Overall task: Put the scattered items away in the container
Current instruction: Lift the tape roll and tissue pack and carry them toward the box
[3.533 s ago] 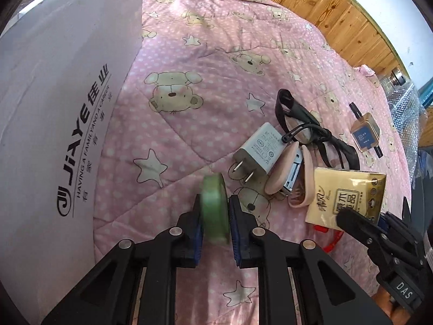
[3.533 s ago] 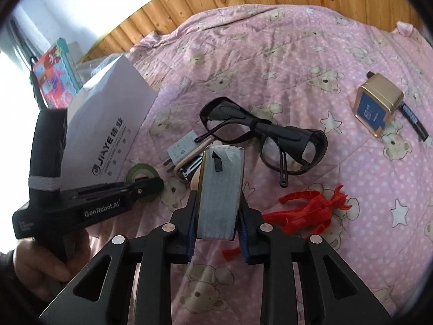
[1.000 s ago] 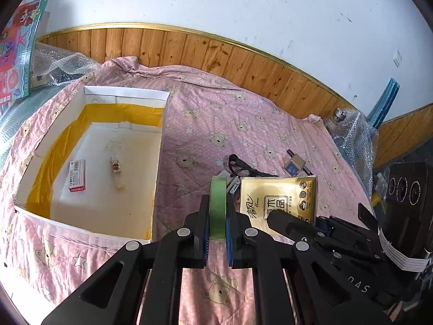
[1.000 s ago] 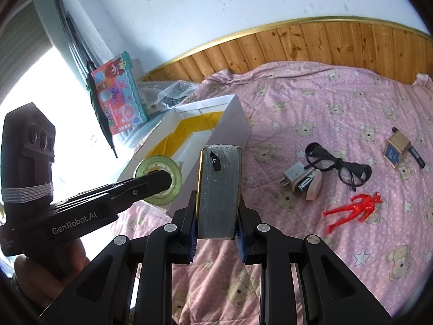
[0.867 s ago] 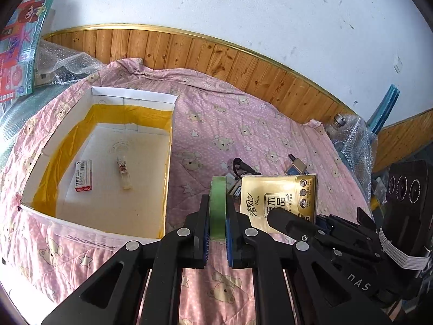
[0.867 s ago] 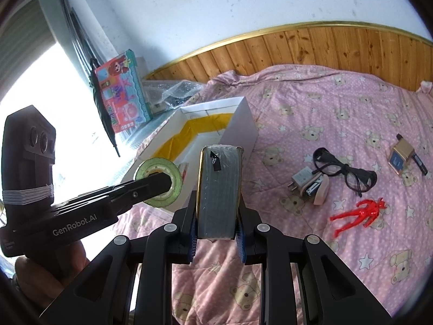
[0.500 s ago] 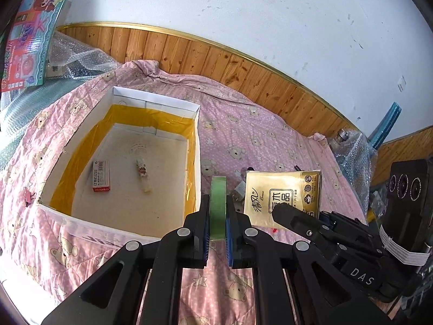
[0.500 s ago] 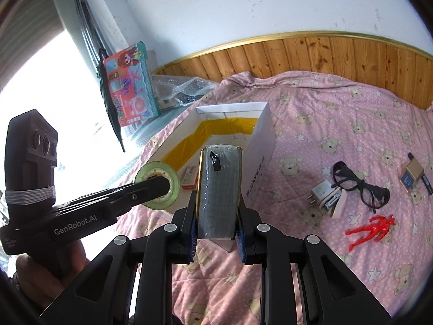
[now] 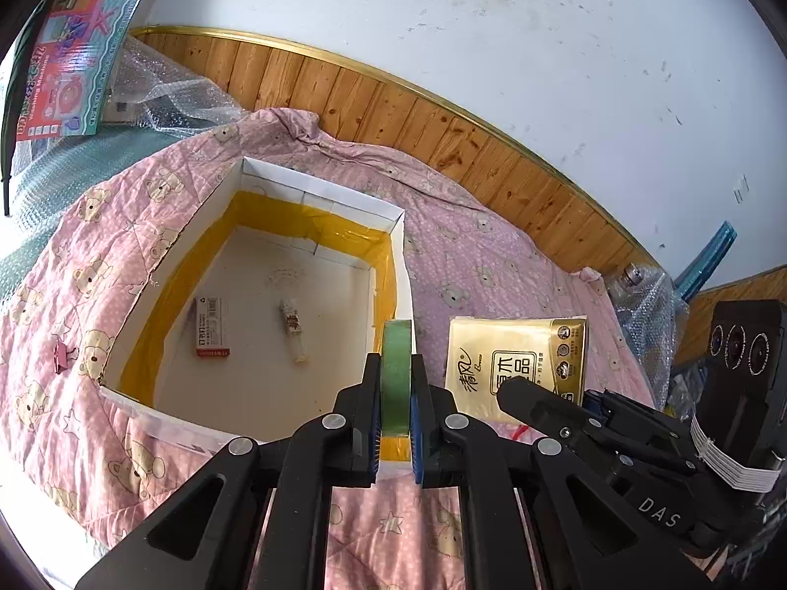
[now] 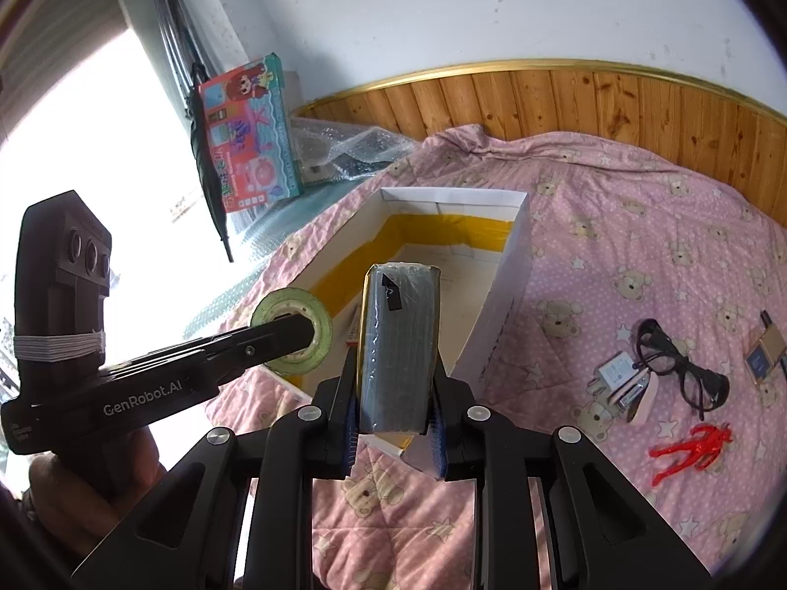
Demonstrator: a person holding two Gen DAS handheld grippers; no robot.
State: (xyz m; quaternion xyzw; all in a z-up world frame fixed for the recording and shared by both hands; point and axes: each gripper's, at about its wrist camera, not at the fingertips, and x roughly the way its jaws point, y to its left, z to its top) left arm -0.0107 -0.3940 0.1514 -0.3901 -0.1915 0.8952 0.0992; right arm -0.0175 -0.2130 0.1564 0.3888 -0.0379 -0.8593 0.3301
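The bed (image 9: 472, 255) lay under a pink quilt printed with bears and stars, with wooden panelling behind it. On the quilt sat the white box (image 9: 319, 191), open at the top, its inner walls lined with yellow tape; a small red-and-white packet (image 9: 212, 325) and a little pale tube (image 9: 294, 328) lay apart on its floor. My left gripper (image 9: 395, 393) was clamped on a roll of green tape (image 9: 396, 368), held on edge above the near right corner of the box. My right gripper (image 10: 393, 396) was clamped on a gold pack of tissues (image 10: 398, 339), held upright just beside the tape, above the box's near right corner. Well to the right of the box, out on the quilt, lay black glasses (image 10: 681, 368), touching a white charger plug (image 10: 615, 374) and a pink clip-like thing (image 10: 644, 396) beside it. Near those lay a red toy figure (image 10: 688, 447) and a small gold and blue box (image 10: 762, 351). A pink binder clip (image 9: 63, 356) lay on the quilt just left of the box
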